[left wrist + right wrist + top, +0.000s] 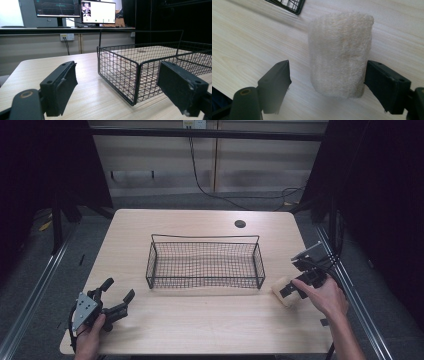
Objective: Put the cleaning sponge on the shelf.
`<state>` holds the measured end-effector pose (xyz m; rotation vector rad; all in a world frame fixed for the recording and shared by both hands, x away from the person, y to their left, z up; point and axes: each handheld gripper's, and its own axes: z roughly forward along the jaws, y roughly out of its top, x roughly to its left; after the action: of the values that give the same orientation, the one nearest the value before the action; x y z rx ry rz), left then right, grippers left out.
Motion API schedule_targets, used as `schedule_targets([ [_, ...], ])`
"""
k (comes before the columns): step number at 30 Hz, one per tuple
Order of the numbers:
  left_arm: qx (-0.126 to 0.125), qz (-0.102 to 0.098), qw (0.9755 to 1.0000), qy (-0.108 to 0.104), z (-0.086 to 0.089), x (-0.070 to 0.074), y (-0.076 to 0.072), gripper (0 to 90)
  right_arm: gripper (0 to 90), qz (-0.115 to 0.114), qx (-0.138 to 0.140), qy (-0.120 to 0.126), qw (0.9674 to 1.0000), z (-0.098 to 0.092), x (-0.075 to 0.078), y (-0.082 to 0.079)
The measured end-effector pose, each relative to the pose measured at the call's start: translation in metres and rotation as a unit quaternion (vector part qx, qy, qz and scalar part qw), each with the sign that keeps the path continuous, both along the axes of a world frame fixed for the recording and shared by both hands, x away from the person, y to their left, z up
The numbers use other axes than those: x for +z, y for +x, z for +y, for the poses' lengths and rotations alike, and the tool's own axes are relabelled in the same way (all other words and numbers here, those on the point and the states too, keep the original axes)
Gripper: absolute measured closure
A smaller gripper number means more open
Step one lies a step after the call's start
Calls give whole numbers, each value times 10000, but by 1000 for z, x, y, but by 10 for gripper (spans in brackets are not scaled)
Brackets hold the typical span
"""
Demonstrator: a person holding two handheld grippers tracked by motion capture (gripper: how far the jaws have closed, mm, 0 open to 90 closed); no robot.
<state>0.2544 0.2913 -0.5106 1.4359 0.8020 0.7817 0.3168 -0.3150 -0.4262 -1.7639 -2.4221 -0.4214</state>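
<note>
A cream, fuzzy roll of cloth [286,300] lies on the wooden table [200,325] just right of a black wire basket [205,238]. My right gripper [292,291] is down over the roll, held by a hand at the table's right side. In the right gripper view the roll [340,50] stands between the two black jaws of my right gripper [327,68]; a gap shows at the left jaw, and the right jaw is close beside the roll. My left gripper [120,288] rests open near the front left corner. In its own view, my left gripper [117,70] faces the basket [120,75] with nothing between its jaws.
The basket holds nothing and sits mid-table. A round cable hole [240,224] is at the back right of the tabletop. Metal rails run along both sides of the table. Monitors [98,12] stand on a bench beyond the table.
</note>
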Motion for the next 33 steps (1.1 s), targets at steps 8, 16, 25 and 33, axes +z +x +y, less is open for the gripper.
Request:
schedule_targets([
  [8,2,-1,10000,0,0,0,0,157,213,119,-4,-188,9998,0,-11,3],
  [16,-15,-7,10000,14,0,0,0,157,240,216,59,-322,9992,1,-19,6],
  [25,1,-2,10000,2,0,0,0,157,288,406,56,-493,9979,7,-26,9],
  [33,0,0,10000,0,0,0,0,157,294,534,37,-486,9974,6,-23,7],
])
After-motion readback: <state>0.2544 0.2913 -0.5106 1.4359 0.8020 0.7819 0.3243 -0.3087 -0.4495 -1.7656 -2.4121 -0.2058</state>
